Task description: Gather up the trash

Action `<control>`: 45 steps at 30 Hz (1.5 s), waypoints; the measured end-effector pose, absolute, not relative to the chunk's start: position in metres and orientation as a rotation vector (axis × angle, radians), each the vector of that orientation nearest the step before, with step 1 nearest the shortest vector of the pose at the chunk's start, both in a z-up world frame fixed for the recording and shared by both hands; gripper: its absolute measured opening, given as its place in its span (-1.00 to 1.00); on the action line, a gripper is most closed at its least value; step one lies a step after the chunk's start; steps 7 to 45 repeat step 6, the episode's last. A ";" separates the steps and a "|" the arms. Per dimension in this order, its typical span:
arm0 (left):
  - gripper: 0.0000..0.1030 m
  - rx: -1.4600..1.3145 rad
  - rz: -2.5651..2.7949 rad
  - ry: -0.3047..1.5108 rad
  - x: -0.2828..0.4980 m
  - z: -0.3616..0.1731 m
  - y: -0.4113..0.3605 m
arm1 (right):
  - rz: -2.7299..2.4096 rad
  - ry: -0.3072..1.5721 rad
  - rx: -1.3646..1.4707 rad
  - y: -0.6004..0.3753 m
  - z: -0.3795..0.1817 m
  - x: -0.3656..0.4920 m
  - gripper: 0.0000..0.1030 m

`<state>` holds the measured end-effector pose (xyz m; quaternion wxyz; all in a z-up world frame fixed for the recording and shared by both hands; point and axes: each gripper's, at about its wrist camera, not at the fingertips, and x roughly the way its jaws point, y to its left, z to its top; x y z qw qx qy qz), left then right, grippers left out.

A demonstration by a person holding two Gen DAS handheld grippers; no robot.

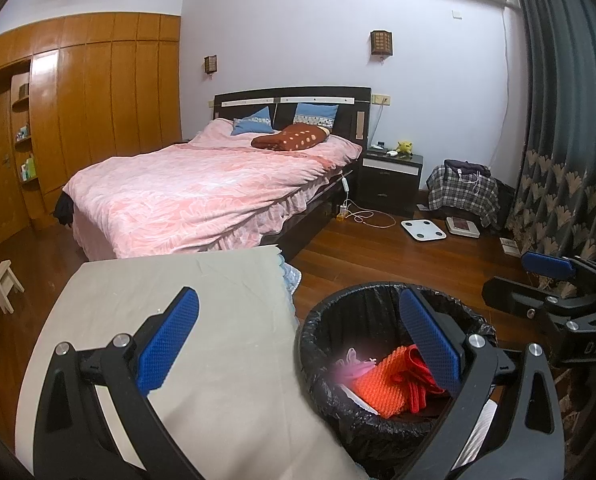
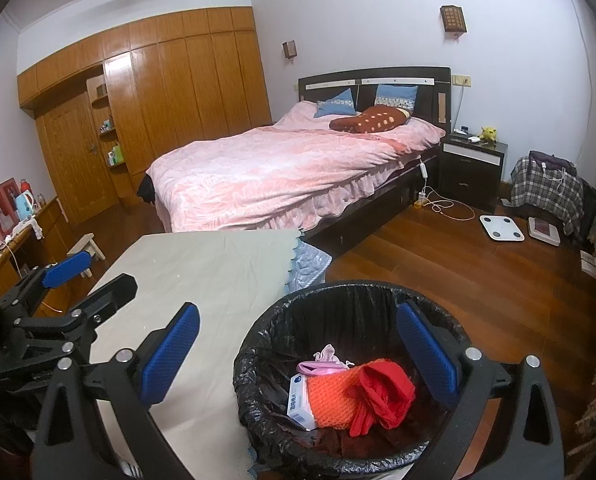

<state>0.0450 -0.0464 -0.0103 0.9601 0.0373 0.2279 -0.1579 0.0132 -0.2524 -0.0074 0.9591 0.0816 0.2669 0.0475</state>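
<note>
A round bin with a black liner stands on the wood floor beside a cloth-covered table. Inside lie an orange mesh piece, a red crumpled bag, a pink scrap and a small white-blue box. My left gripper is open and empty, straddling the table edge and the bin rim. My right gripper is open and empty above the bin. Each gripper shows in the other's view: the right, the left.
A bed with a pink cover stands beyond the table. A nightstand, white scale and cable lie on the floor at right. A curtain hangs at far right, a small wooden stool stands at left.
</note>
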 end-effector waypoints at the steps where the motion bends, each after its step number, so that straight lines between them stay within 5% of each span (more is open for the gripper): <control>1: 0.90 0.075 -0.321 0.463 0.045 -0.011 -0.047 | 0.097 0.542 0.165 -0.252 -0.007 0.013 0.88; 45: 0.90 0.074 -0.318 0.466 0.045 -0.012 -0.046 | 0.096 0.544 0.166 -0.251 -0.012 0.014 0.88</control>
